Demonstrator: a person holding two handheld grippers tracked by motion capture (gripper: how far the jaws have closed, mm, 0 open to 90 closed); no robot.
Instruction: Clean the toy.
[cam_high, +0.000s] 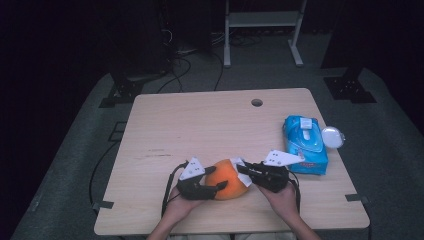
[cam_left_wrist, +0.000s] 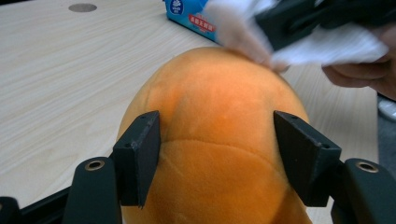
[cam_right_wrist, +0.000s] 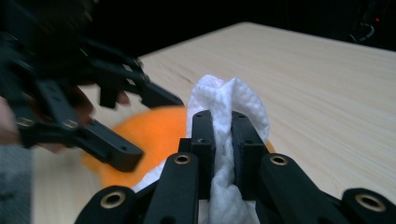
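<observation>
The left gripper is clasping the orange plush toy between its fingers near the worktop's front edge, while the right gripper is pinching a white wet wipe against the toy's top.

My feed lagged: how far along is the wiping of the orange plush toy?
Done: a white wipe is out and clamped in the right tool. In hand: the left tool grips the orange plush toy while the wipe touches its top. How much surface remains can't be told.
</observation>
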